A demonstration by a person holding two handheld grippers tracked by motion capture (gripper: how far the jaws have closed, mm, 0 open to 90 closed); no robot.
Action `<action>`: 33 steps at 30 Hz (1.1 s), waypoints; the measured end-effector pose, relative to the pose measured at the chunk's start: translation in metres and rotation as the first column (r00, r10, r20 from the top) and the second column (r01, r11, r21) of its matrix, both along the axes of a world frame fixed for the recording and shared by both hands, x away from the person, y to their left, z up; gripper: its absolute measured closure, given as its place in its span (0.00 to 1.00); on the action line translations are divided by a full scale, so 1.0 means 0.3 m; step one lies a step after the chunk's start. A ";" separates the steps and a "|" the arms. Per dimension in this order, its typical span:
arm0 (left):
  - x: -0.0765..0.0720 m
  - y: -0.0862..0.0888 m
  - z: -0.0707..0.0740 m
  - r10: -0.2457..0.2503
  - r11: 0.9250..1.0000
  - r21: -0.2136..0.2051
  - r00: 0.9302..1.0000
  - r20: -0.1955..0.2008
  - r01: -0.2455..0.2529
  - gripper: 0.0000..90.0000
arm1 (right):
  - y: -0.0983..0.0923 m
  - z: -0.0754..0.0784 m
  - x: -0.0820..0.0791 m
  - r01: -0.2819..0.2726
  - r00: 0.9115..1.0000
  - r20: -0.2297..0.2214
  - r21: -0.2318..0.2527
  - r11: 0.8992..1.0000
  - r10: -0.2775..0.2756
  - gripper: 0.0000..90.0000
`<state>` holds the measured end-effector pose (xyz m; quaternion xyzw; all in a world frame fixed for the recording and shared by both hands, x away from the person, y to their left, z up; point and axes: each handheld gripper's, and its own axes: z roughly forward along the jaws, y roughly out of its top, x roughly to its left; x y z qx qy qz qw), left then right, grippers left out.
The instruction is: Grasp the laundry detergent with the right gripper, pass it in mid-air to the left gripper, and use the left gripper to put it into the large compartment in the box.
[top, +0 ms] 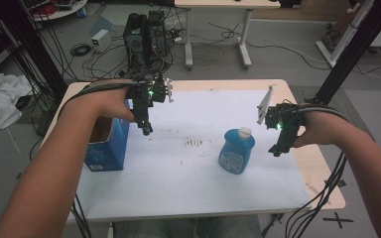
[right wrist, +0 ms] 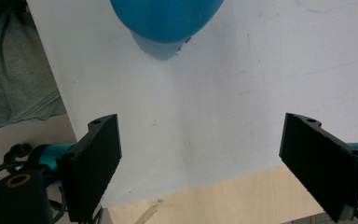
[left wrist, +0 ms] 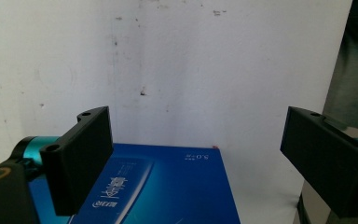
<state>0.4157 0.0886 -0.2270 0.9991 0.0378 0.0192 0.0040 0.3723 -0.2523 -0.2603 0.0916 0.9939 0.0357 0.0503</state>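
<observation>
White table (top: 188,188): one bottle (top: 236,150), one box (top: 108,144).

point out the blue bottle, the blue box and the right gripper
blue bottle (top: 236,154), high view, on its label
blue box (top: 110,148), high view, on its front side
right gripper (top: 277,149), high view, between its jaw tips

The high view looks forward and down over the whole tabletop (top: 178,188) from the person's side. The left gripper view sits close above the blue box (left wrist: 177,186); the right gripper view looks down near the blue bottle (right wrist: 165,18), both shared with the high view.
</observation>
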 end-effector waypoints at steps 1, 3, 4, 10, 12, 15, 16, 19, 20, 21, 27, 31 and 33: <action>-0.001 -0.001 -0.003 0.007 1.000 -0.005 1.000 0.003 -0.007 0.10 | -0.003 -0.002 -0.003 -0.002 1.000 0.001 0.002 1.000 0.002 0.13; -0.001 -0.004 -0.003 0.006 1.000 0.003 1.000 0.001 -0.006 0.10 | -0.017 -0.006 -0.010 -0.005 1.000 0.001 0.019 1.000 0.005 0.13; -0.002 -0.003 -0.008 0.007 1.000 -0.009 1.000 0.006 -0.007 0.10 | -0.017 -0.006 -0.010 -0.005 1.000 0.001 0.019 1.000 0.005 0.13; -0.009 -0.011 0.001 -0.003 1.000 0.004 1.000 0.004 0.003 0.10 | -0.059 0.015 -0.031 -0.004 1.000 0.012 0.159 0.987 0.002 0.13; -0.013 -0.011 -0.003 0.002 1.000 0.001 1.000 0.007 -0.002 0.10 | -0.070 0.030 -0.039 -0.003 0.999 0.033 0.244 0.970 -0.005 0.13; -0.018 -0.008 -0.001 -0.006 1.000 0.004 1.000 0.007 0.006 0.10 | -0.075 0.040 -0.047 0.001 0.999 0.043 0.308 0.951 -0.015 0.13; -0.021 -0.007 0.001 0.002 1.000 -0.002 1.000 0.011 -0.002 0.10 | -0.075 0.048 -0.052 0.004 0.999 0.044 0.343 0.939 -0.021 0.13; -0.025 -0.002 0.004 0.010 1.000 -0.012 1.000 0.018 -0.010 0.10 | -0.074 0.067 -0.062 0.001 0.998 0.053 0.461 0.888 -0.029 0.13; -0.026 0.001 0.003 0.010 1.000 -0.019 1.000 0.025 -0.009 0.10 | -0.072 0.074 -0.066 0.010 0.998 0.056 0.496 0.868 -0.044 0.13; -0.026 0.001 0.006 0.016 1.000 -0.017 1.000 0.016 -0.016 0.10 | -0.069 0.079 -0.065 0.013 0.997 0.052 0.533 0.846 -0.048 0.13; -0.029 0.016 0.006 0.020 1.000 -0.006 0.999 0.028 -0.020 0.10 | -0.045 0.101 -0.063 0.014 0.993 0.076 0.681 0.732 -0.089 0.13; -0.031 0.022 0.007 0.029 0.999 -0.017 0.999 0.024 -0.029 0.10 | -0.032 0.102 -0.037 0.070 0.980 0.074 0.745 0.663 -0.187 0.13; -0.029 0.022 0.010 0.013 1.000 -0.002 1.000 0.023 -0.013 0.10 | -0.033 0.100 -0.032 0.086 0.973 0.079 0.752 0.653 -0.219 0.13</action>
